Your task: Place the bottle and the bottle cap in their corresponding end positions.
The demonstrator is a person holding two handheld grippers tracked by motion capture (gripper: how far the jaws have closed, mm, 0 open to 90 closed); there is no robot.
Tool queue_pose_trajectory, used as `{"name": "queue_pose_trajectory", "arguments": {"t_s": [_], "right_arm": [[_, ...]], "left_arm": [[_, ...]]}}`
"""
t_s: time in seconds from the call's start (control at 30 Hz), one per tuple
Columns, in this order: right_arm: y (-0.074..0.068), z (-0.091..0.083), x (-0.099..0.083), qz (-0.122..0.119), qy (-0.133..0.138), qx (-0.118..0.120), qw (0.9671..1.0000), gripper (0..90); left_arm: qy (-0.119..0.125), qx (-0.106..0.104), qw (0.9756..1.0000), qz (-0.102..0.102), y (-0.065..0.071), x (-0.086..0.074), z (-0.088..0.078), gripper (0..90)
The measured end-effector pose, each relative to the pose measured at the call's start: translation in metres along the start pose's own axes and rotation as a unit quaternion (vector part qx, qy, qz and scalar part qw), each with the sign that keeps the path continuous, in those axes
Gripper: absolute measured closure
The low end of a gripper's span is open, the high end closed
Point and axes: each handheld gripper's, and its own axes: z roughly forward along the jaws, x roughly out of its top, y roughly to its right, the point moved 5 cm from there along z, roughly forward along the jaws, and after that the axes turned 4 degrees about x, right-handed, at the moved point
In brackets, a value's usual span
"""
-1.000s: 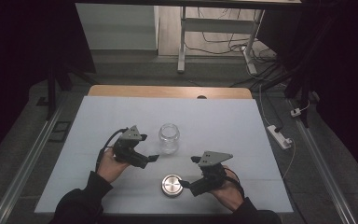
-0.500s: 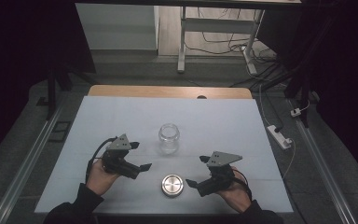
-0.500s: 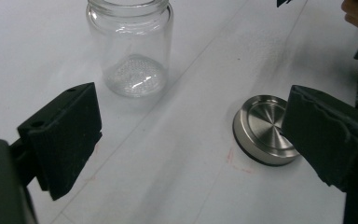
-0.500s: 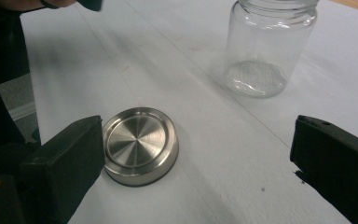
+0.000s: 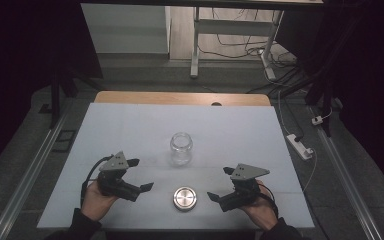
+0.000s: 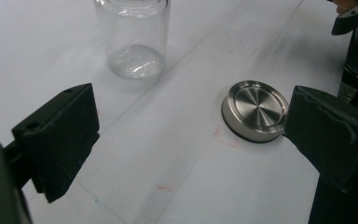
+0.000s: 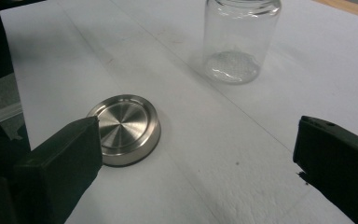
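Jar and lid apart, both grippers empty.
Your left gripper [image 5: 134,174] and right gripper [image 5: 220,182], fingers just spreading, hold nothing; next, pinch the lid [image 5: 185,198] or jar [image 5: 181,148].

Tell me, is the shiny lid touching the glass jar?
Apart. The high view shows the metal lid lying flat nearer the person than the glass jar, with bare white table between them.
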Motion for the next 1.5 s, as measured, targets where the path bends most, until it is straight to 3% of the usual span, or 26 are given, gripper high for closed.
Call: {"name": "queue_pose_trajectory", "arguments": {"t_s": [0.7,1.0,1.5], "right_arm": [[0.020,-0.043,-0.021,0.039,0.023,-0.061,0.9971,0.0],[0.030,-0.065,-0.039,0.068,0.021,-0.097,0.9927,0.0],[0.036,-0.086,-0.073,0.102,-0.011,-0.138,0.9851,0.0]], "left_arm": [[0.011,0.040,0.9978,-0.052,-0.003,-0.043,-0.045,3.2],[0.005,0.068,0.9947,-0.077,-0.007,-0.069,-0.064,3.1],[-0.019,0.098,0.9884,-0.115,-0.010,-0.107,-0.079,2.2]]}}
